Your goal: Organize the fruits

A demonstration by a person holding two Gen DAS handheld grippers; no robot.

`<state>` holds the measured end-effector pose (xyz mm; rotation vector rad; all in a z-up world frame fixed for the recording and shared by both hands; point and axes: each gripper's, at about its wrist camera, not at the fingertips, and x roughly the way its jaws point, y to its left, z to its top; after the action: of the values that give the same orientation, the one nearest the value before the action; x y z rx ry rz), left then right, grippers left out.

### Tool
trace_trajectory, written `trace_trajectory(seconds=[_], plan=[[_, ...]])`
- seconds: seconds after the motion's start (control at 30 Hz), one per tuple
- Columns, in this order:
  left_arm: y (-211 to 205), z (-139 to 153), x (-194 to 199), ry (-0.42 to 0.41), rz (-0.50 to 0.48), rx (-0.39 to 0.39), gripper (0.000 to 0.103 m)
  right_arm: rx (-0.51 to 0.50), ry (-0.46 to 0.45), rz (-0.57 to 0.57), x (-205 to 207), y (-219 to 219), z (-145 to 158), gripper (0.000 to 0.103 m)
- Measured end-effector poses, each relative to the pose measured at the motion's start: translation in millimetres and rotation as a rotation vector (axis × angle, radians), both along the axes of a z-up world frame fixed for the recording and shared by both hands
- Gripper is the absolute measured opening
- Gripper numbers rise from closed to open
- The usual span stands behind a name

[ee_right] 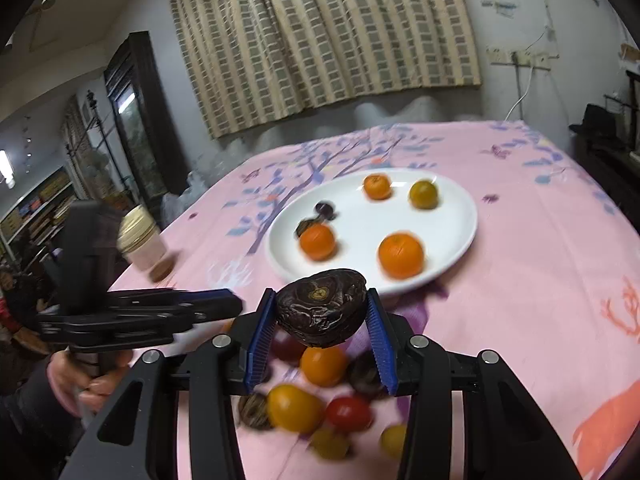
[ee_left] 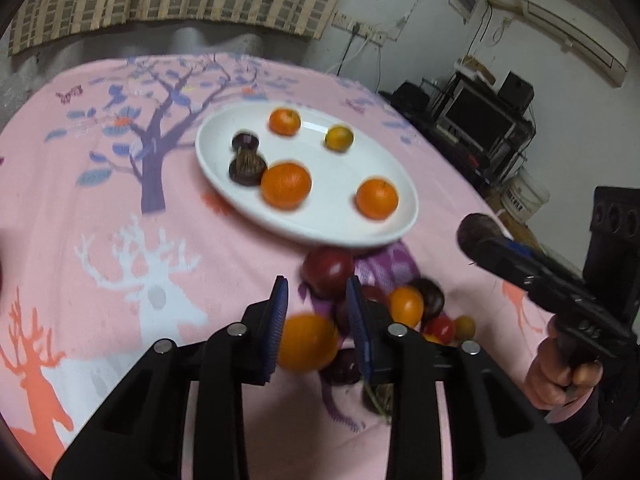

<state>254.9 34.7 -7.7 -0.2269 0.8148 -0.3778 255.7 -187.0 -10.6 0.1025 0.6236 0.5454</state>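
Above fruit pile (ee_right: 320,404), right hand-held gripper (ee_right: 322,322) level, gripping dark wrinkled fruit (ee_right: 322,312)

Dim indoor light, both views. Strong fisheye bending, dark vignette at corners. Motion blur smears fruit pile (ee_right: 320,412) and oranges on white plate (ee_left: 360,220); wrinkled dark fruit (ee_right: 322,312) stays sharp. Soft glare on plate rim. Shadows faint, diffuse.

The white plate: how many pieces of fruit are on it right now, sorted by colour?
On the white plate:
Orange: 3
Yellow-green: 1
Dark purple-brown: 2
Total: 6
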Motion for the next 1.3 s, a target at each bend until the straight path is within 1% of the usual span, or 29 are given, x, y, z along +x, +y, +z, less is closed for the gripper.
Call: trace_trajectory(seconds=[0.07, 0.13, 0.2, 0.3, 0.33, 0.37, 0.4, 0.43, 0.5, 0.53, 0.63, 0.67, 0.73, 0.77, 0.83, 0.9, 0.93, 1.0, 1.07, 1.1, 1.2, 1.3], plan=[[-1.6, 11.4, 9.0, -0.038, 0.012, 0.028, 0.029, 0.005, 0.007, -0.019, 12.3, 2.1, 0.2, 0.045], [1.1, 17.2, 12.6, -0.045, 0.008, 0.059, 0.029, 0.008, 0.029, -0.017, 18.0, 1.5, -4.3, 0.045], [2.0, 12.7, 9.2, -0.011, -0.075, 0.086, 0.029, 0.002, 0.04, -0.004, 14.6, 0.2, -7.6, 0.045], [0.0, -2.7, 1.7, 0.009, -0.125, 0.16, 0.029, 0.013, 0.03, 0.013, 8.8, 1.7, -4.2, 0.045], [-0.8, -8.2, 0.1, 0.021, -0.14, 0.167, 0.029, 0.011, 0.023, 0.015, 6.6, 2.6, -3.3, 0.045], [-1.0, -14.1, -0.7, 0.038, -0.156, 0.163, 0.03, 0.012, 0.02, 0.017, 4.7, 3.2, -2.6, 0.045], [0.3, -14.8, -1.9, 0.035, -0.162, 0.145, 0.03, 0.018, 0.023, 0.02, 3.9, 2.8, -2.7, 0.045], [1.2, -15.4, -0.7, 0.054, -0.176, 0.121, 0.03, 0.023, 0.029, 0.023, 3.7, 2.9, -2.8, 0.045], [2.5, -19.1, -0.5, 0.09, -0.206, 0.05, 0.031, 0.024, 0.034, 0.027, 1.7, 3.6, -2.9, 0.045], [2.7, -19.5, -0.6, 0.092, -0.204, 0.046, 0.036, 0.02, 0.033, 0.028, 1.3, 4.1, -2.9, 0.045], [0.6, -24.9, -2.1, 0.101, -0.186, 0.094, 0.045, 0.011, 0.027, 0.03, -0.7, 5.8, -2.4, 0.045], [0.8, -30.4, -0.1, 0.125, -0.17, 0.109, 0.048, 0.011, 0.026, 0.032, -1.5, 5.8, -2.1, 0.045], [-0.5, -42.9, 3.8, 0.186, -0.163, 0.112, 0.048, 0.008, 0.02, 0.032, -2.8, 5.9, -1.1, 0.045], [-0.3, -41.1, 0.9, 0.16, -0.158, 0.113, 0.048, 0.007, 0.017, 0.031, -3.4, 5.8, -0.8, 0.045], [-3.4, -41.1, -0.8, 0.155, -0.152, 0.133, 0.047, 0.007, 0.011, 0.03, -4.6, 5.5, 0.2, 0.045], [-3.9, -41.2, -1.8, 0.147, -0.132, 0.144, 0.042, 0.004, 0.006, 0.029, -5.9, 5.6, 0.7, 0.045], [-3.2, -41.2, -2.6, 0.145, -0.132, 0.136, 0.038, 0.002, 0.002, 0.027, -6.4, 5.5, 1.0, 0.045], [-1.1, -40.4, -3.2, 0.149, -0.117, 0.121, 0.037, 0.004, -0.004, 0.023, -7.2, 4.5, 1.9, 0.045], [0.5, -35.9, -3.2, 0.136, -0.102, 0.111, 0.037, 0.013, -0.009, 0.018, -6.4, 3.0, 2.3, 0.045], [1.6, -31.8, -2.5, 0.127, -0.092, 0.102, 0.037, 0.017, -0.01, 0.016, -6.0, 2.8, 2.3, 0.045], [6.7, -8.1, 6.5, 0.068, -0.055, 0.042, 0.037, 0.034, -0.004, -0.012, 8.6, 1.5, 5.0, 0.045], [4.2, 11.6, 29.1, 0.005, -0.002, 0.006, 0.037, 0.021, 0.006, -0.061, 33.4, 6.8, 5.0, 0.045]])
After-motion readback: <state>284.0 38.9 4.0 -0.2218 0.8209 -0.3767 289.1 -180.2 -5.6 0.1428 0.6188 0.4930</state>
